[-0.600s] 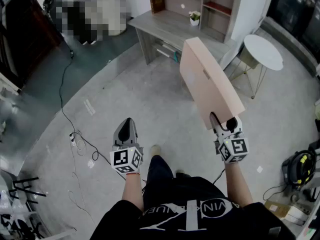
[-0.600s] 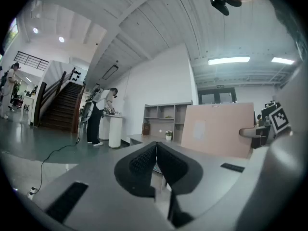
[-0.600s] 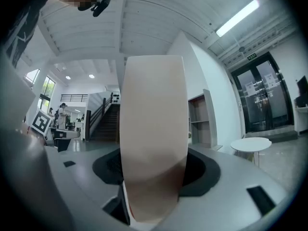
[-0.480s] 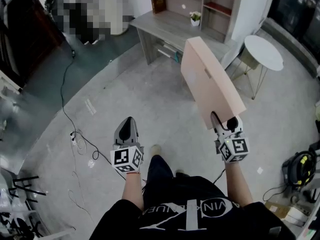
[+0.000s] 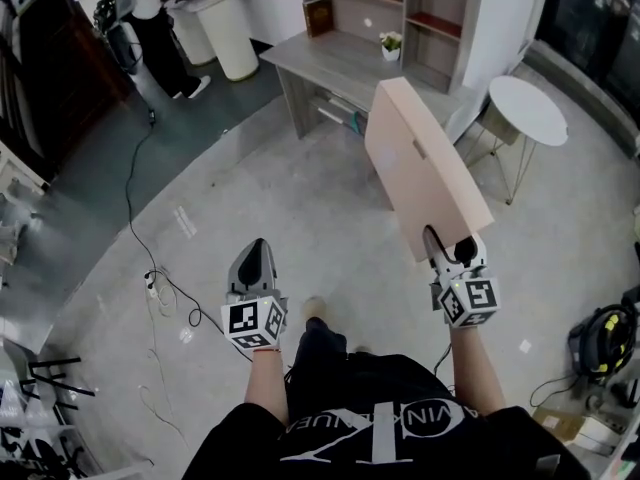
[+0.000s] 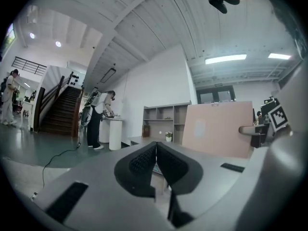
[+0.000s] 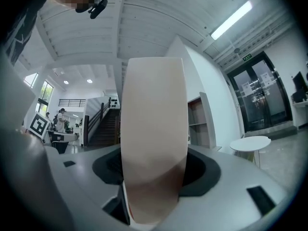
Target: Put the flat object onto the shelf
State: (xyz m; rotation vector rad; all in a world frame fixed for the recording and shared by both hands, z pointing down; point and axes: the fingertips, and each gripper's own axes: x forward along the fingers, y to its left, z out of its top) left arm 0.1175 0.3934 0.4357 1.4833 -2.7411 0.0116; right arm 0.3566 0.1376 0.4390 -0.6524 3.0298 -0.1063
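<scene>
Grey concrete floor (image 5: 300, 198), open hall. Far left: dark staircase (image 6: 62, 112), and a person (image 5: 160, 28) in a white top and dark trousers at a white cylindrical pedestal (image 5: 228, 33). Black cable (image 5: 130, 188) snakes across the floor from that side toward the wearer's feet.

Left tongs (image 5: 255, 248): pressed together, nothing between them, held low over the floor and pointing forward. The cube behind them has black-and-white square markers, no text.

Black T-shirt (image 5: 380, 418) at the bottom edge has white print. Only "VIN" reads cleanly, the rest is lost in folds.

Centre back: grey tabletop (image 5: 340, 63) with the shelf unit (image 5: 420, 8) behind it. Brown book (image 5: 319, 14) stands at the shelf's lower left, title too small to read. Small potted plant (image 5: 391, 40) sits on the tabletop just in front of the shelf.

Flat board (image 5: 420, 158), pale pink, is in the air right of centre, on edge, tilted away from the wearer toward the shelf unit. It is not on the shelf. Pale rectangular sticker (image 5: 414, 149) on its left face, nothing legible.

Right tongs (image 5: 447, 240): pinching the board's lower end across its thickness, jaws wide with the board filling the gap.

Right of the shelf: round white side table (image 5: 527, 108) on thin legs. Green exit sign (image 7: 246, 57) over glass doors, unreadable. Far right, black-and-yellow vacuum (image 5: 600, 333) on the floor.
</scene>
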